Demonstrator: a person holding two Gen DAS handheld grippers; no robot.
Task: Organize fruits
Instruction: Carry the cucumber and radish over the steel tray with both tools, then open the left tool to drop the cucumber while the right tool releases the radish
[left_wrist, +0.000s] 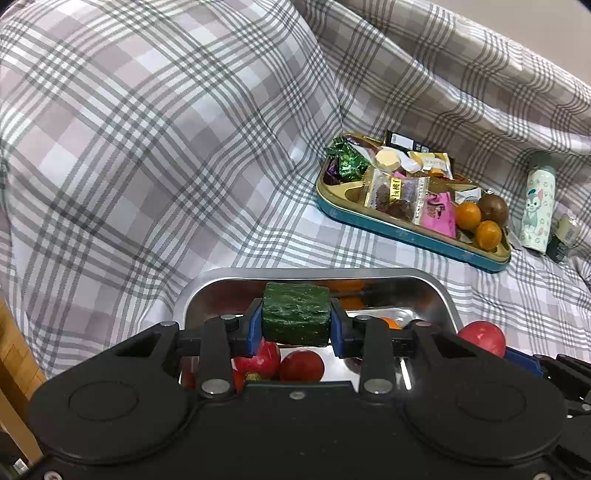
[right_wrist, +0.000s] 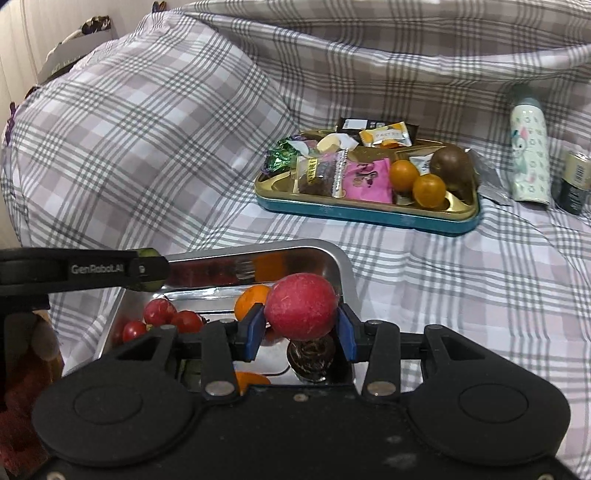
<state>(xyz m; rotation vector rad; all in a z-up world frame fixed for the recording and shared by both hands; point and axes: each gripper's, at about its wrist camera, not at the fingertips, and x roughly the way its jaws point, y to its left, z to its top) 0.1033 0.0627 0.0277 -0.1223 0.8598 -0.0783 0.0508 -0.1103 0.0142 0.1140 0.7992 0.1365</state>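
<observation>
while your left gripper (left_wrist: 296, 320) is clamping a dark green cucumber chunk (left_wrist: 295, 314) between its blue pads, you are holding it over the metal tray (left_wrist: 314, 275) sitting on the plaid bedspread (left_wrist: 147, 147). your right gripper (right_wrist: 301, 325) is squeezing a round red fruit (right_wrist: 301, 306) in the same way, just above the right part of that tray (right_wrist: 343, 266). inside the tray, small red tomatoes (right_wrist: 162, 314) are lying at the left and an orange citrus (right_wrist: 251, 301) is resting just behind the red fruit; a dark round item under the fruit is too murky to name. further back, a teal-and-gold tin (right_wrist: 369, 214) is sitting well apart from the tray, carrying wrapped snacks (right_wrist: 365, 181), two small oranges (right_wrist: 428, 190) and a brown kiwi (right_wrist: 452, 164) at its right end. a patterned white bottle (right_wrist: 528, 144) is lying just right of the tin.
</observation>
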